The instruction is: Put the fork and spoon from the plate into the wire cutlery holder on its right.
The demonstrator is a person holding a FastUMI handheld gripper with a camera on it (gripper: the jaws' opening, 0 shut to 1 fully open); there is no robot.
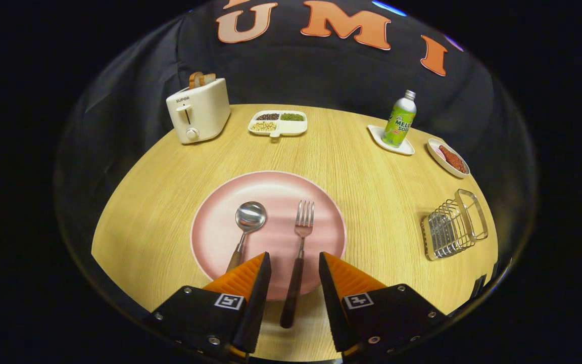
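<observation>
Fingers of the gripper [294,263] stand spread apart, grasping nothing, and reach low over the near rim of the pink plate [215,237] on the wooden table [372,192]. The fork [298,253] lies on the plate with its dark handle running back between the two fingers, touching neither, tines pointing away. The spoon [244,227] lies just left of it, bowl up; its handle end passes under or beside the left finger, hard to tell which. The wire cutlery holder [453,225] stands well apart to the plate's right. Beyond the plate sit a toaster [199,112] with bread, a divided dish [278,124], a bottle [399,120] on a small tray [407,149], and a food dish [448,159].
</observation>
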